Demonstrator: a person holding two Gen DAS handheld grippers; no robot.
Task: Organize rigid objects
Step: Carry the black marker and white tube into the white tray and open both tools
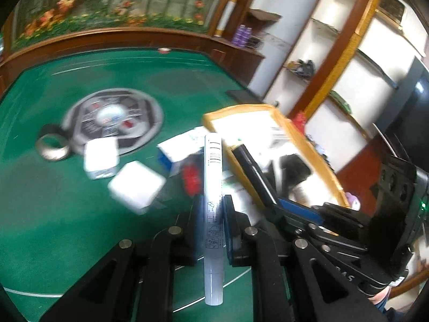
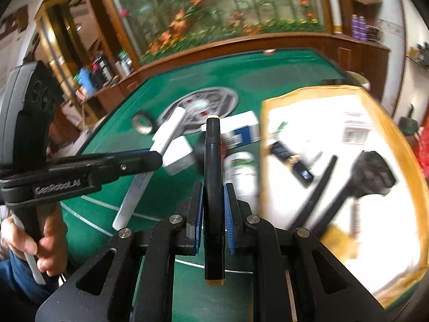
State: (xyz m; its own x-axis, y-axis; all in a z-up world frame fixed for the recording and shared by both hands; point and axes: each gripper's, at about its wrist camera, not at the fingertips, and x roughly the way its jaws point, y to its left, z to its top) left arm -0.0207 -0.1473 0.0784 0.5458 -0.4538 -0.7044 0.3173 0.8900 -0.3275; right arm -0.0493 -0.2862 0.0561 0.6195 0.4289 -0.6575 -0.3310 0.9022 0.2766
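White marker (image 1: 212,187) clamped in left fingers (image 1: 206,230), black marker (image 2: 213,177) in right fingers (image 2: 213,209): carry level over bench (image 1: 80,214), release low inside far-right yellow-rimmed tray (image 2: 396,123), clear of contents.

Two black two-finger grippers, left gripper (image 1: 211,209) & right gripper (image 2: 213,209), one pen apiece: 1 long white plastic marker (image 1: 212,187), 1 black marker w/ tan end caps (image 2: 213,177). On the green felt table (image 1: 53,201): 2 white rounded square boxes (image 1: 136,187), 1 roll of silver tape (image 1: 52,147), 1 blue-and-white carton (image 2: 241,131). One yellow-rimmed white tray (image 2: 402,145).
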